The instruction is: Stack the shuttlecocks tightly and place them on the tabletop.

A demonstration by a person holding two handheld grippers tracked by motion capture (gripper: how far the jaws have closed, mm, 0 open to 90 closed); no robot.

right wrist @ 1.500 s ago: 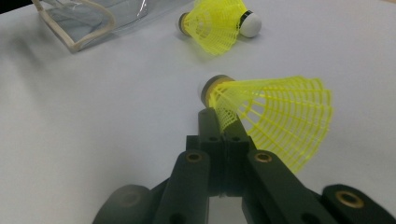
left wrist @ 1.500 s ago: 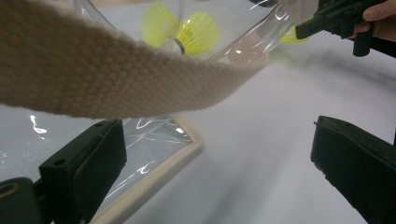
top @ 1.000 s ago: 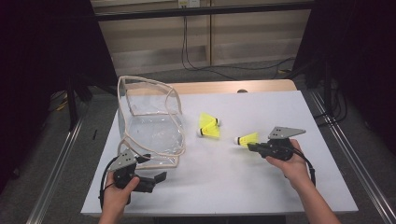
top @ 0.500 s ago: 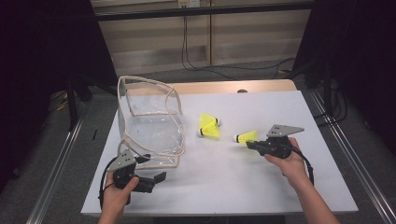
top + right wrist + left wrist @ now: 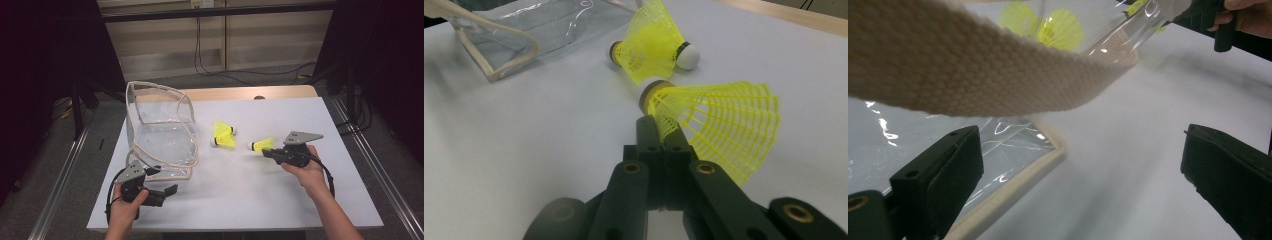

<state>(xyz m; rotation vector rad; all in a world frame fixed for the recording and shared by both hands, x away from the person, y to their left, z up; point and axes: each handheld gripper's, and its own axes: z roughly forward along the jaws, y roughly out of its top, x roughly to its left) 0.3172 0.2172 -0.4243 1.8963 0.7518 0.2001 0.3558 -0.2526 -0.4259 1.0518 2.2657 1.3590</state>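
Right gripper, jaws pinching the shuttlecock skirt, cork pointing left toward the clear bag beside the spread-jawed left gripper.

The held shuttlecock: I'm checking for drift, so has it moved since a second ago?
No. The held shuttlecock in the right gripper sits just as far right of the two lying shuttlecocks on the table.

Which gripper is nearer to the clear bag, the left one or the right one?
Left. The left gripper sits right at the clear bag, by its near strap edge. The right gripper is apart from it, across the table, gripping a yellow shuttlecock.
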